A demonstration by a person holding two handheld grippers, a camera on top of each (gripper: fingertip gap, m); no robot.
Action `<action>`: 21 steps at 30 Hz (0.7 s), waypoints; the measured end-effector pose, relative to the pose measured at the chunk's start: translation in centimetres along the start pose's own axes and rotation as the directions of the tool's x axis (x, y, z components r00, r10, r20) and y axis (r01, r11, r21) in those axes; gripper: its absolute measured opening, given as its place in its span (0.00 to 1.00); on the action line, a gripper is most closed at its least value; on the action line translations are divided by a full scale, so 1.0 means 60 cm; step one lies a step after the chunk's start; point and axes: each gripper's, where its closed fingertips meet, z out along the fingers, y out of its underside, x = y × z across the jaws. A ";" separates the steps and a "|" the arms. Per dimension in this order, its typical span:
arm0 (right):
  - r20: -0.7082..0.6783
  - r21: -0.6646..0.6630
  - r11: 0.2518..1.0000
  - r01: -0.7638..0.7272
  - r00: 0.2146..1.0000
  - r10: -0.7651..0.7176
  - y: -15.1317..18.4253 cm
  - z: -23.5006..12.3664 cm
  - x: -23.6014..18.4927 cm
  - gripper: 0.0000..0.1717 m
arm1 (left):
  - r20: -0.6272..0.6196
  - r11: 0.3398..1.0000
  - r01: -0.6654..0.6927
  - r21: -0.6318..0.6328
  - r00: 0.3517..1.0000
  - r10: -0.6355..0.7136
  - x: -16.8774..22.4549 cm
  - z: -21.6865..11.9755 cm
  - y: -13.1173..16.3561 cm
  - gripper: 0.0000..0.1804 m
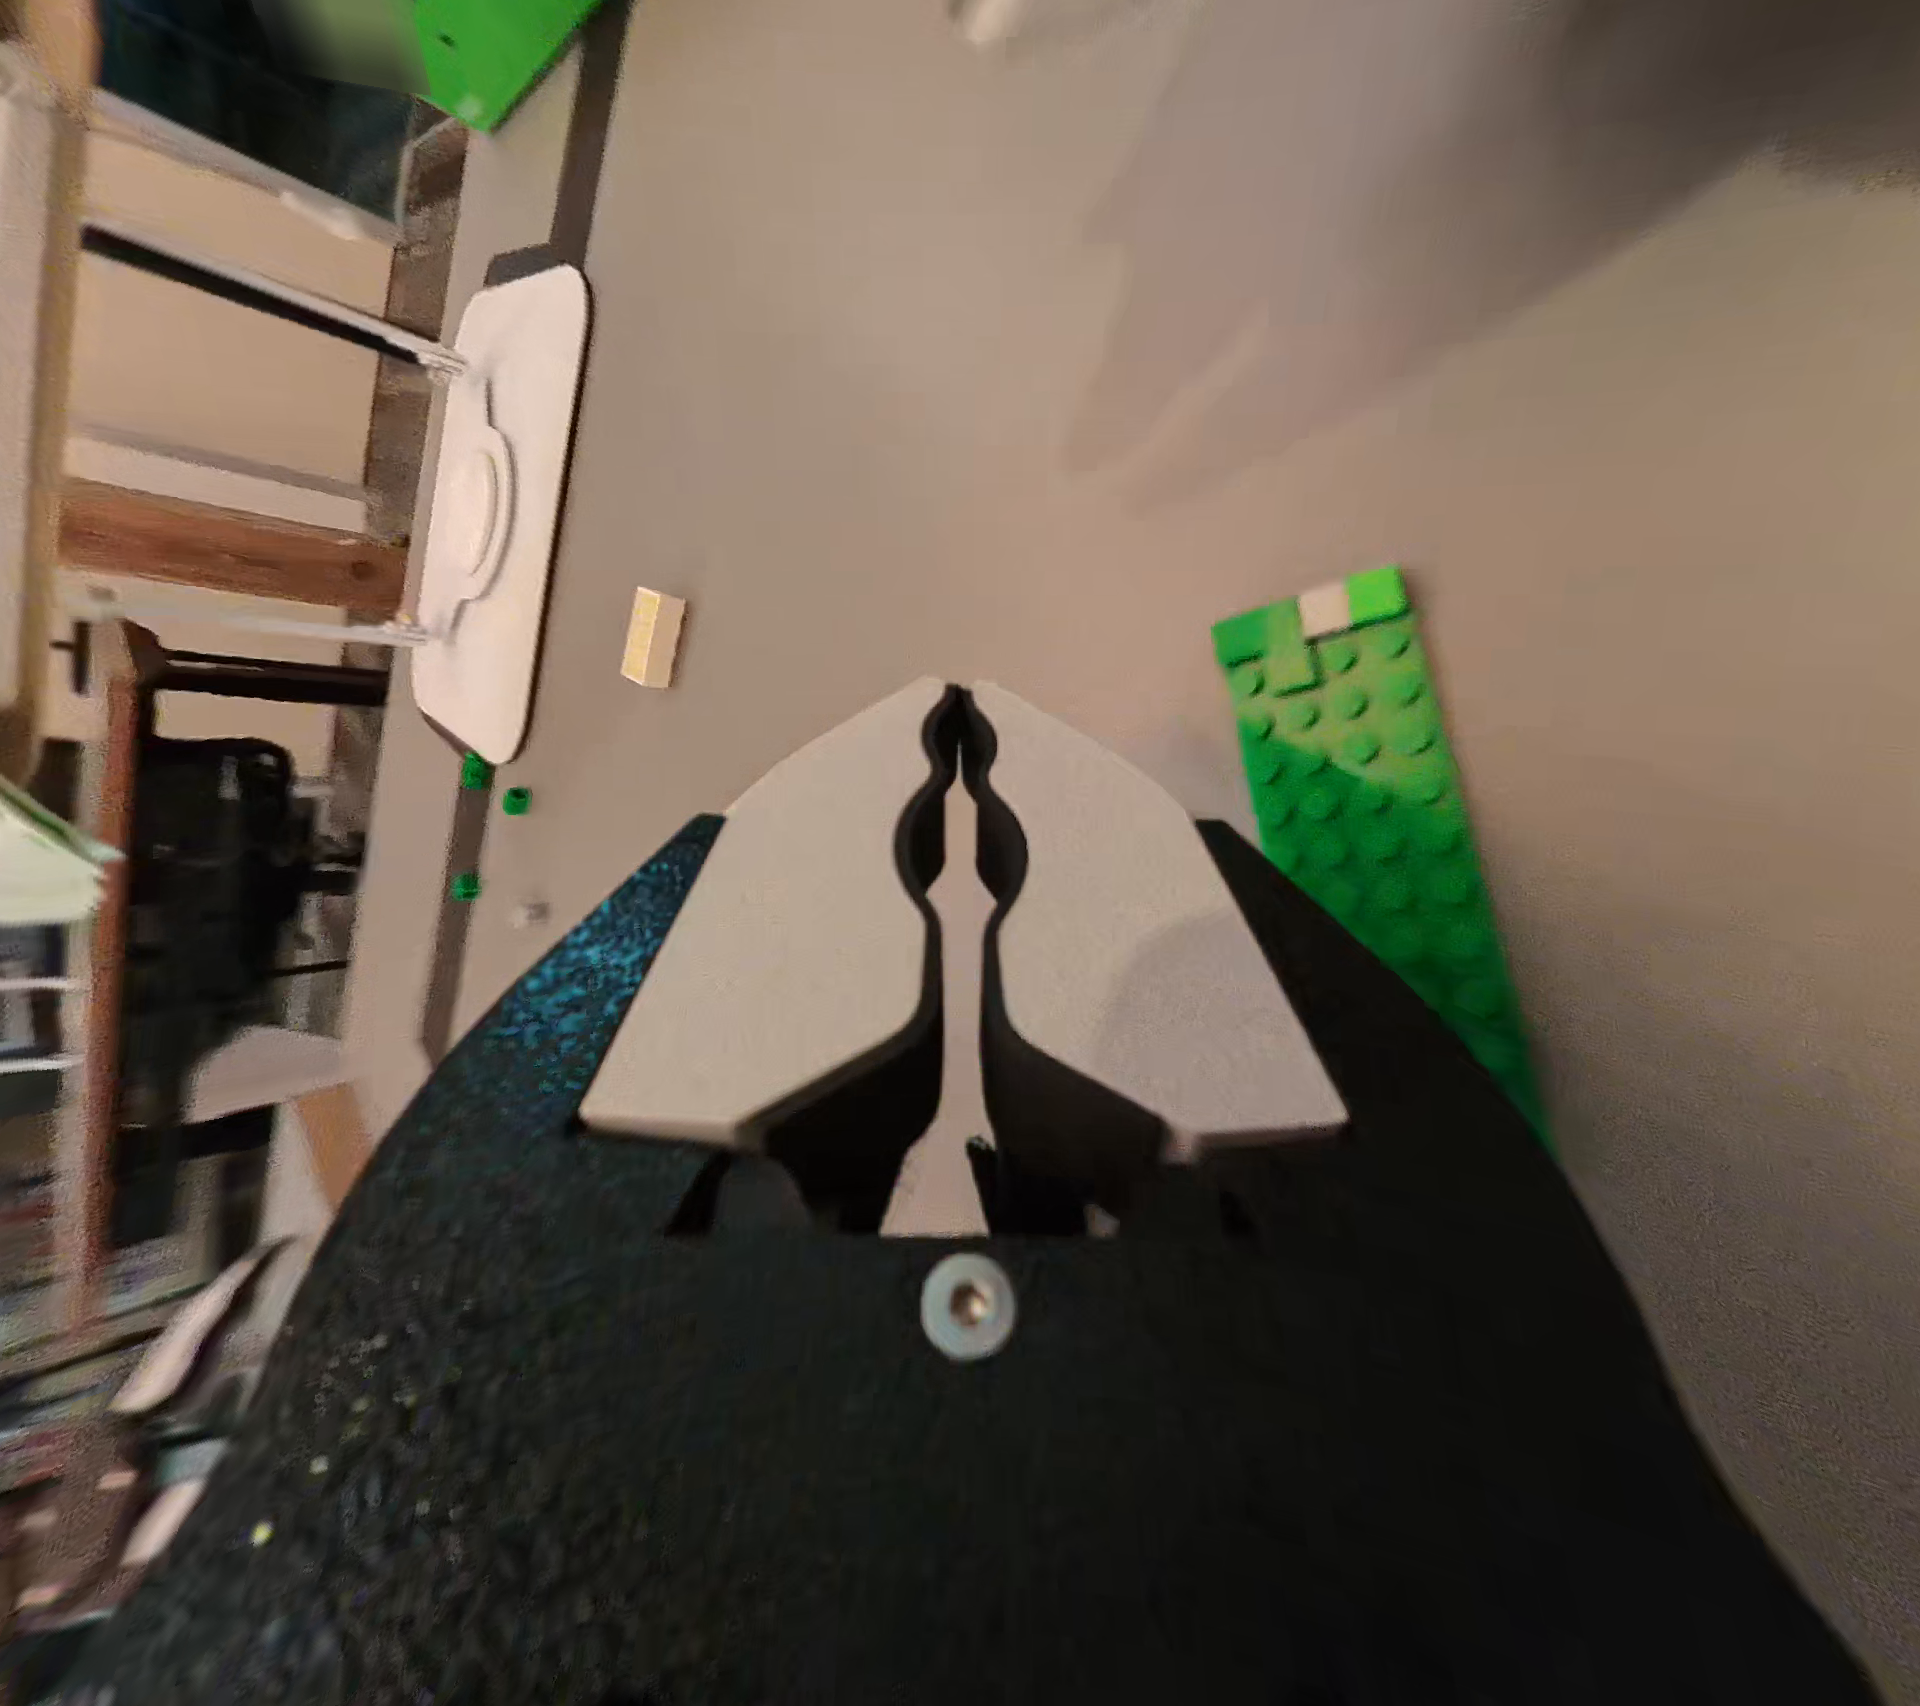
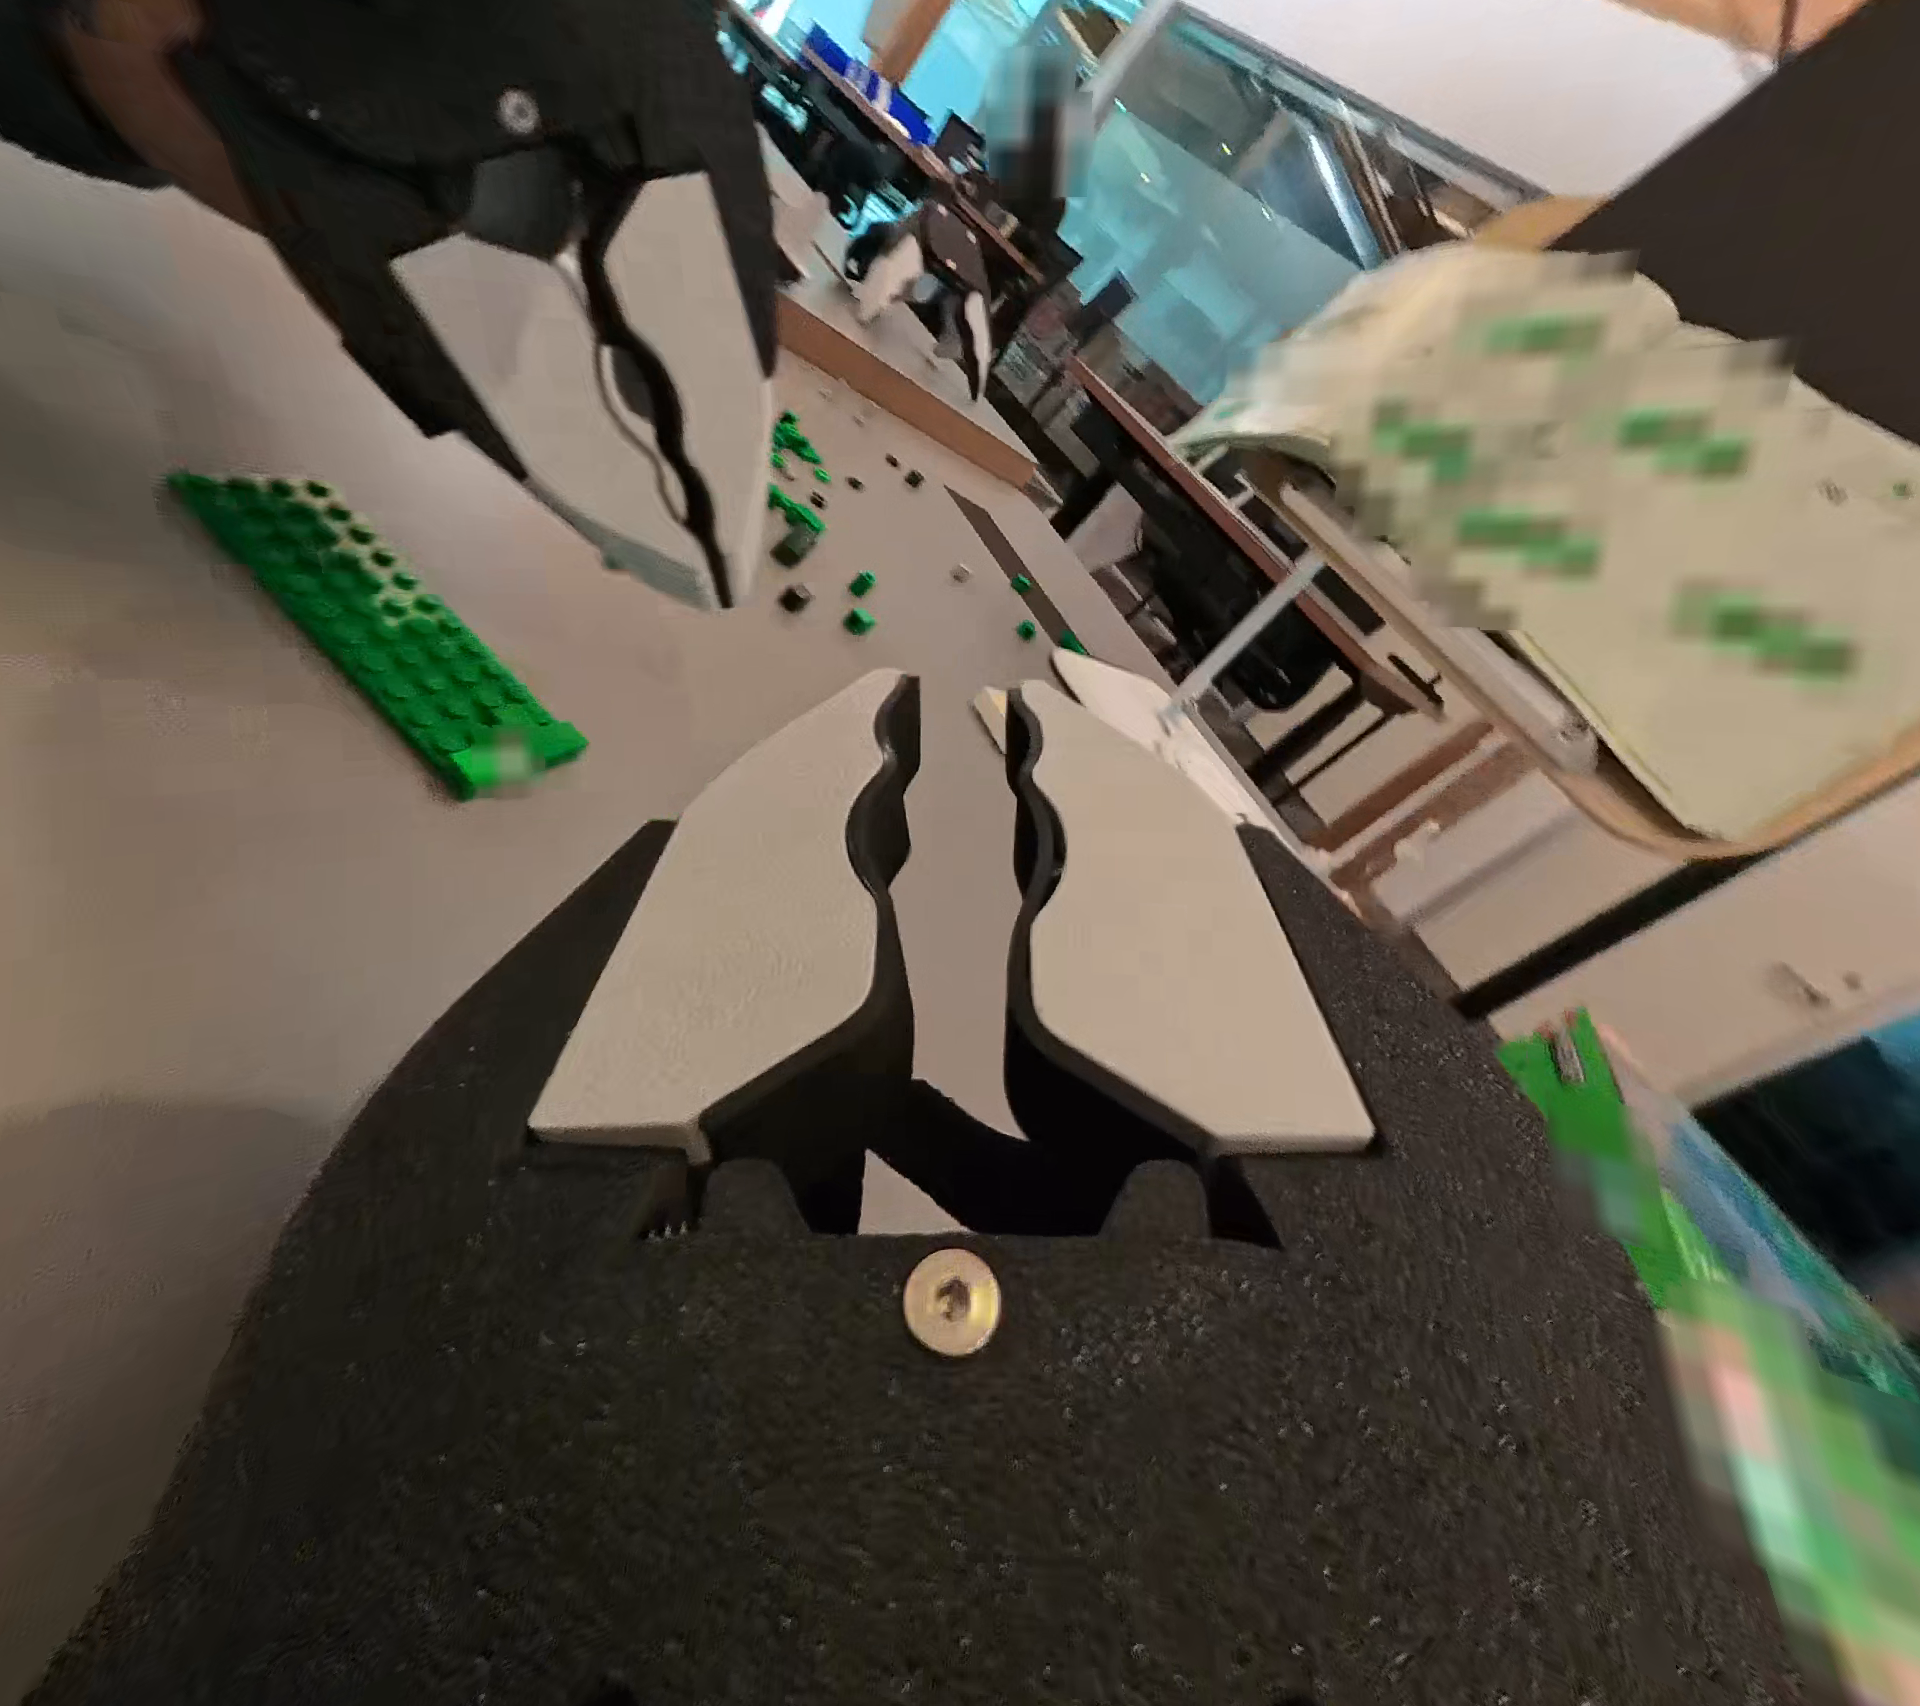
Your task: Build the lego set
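nearby one green studded plate (image 1: 1361,783), one cream brick (image 1: 652,636), two grippers

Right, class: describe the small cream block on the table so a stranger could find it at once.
Start at the grey table and find the flat white tray near its edge. Beside the tray, on the side towards the long green studded plate, lies the cream block. It is pale and oblong, while the loose bits nearby are tiny and green.
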 end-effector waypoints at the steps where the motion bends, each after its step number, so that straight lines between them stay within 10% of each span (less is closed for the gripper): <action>1: -0.012 -0.016 1.000 -0.022 1.000 0.022 0.007 0.000 0.005 0.08 | -0.019 0.998 -0.049 -0.036 0.999 0.048 0.002 0.010 0.008 0.00; 10: -0.020 -0.035 0.997 -0.068 0.998 0.067 0.017 0.005 0.012 0.08 | 0.016 0.872 0.486 0.061 0.873 -0.487 -0.095 -0.065 0.083 0.00; 12: -0.017 -0.030 0.996 -0.089 0.996 0.089 0.016 0.006 0.012 0.08 | -0.064 0.835 0.545 0.077 0.839 -0.541 -0.090 -0.099 0.103 0.15; 15: -0.007 -0.033 0.991 -0.130 0.992 0.130 0.018 0.012 0.010 0.08 | -0.333 0.847 0.532 -0.008 0.797 -0.504 -0.026 -0.111 0.101 0.14; 21: 0.002 -0.041 0.991 -0.126 0.992 0.127 0.020 0.009 0.007 0.07 | -0.421 0.945 0.245 -0.215 0.850 -0.316 0.029 -0.062 0.139 0.15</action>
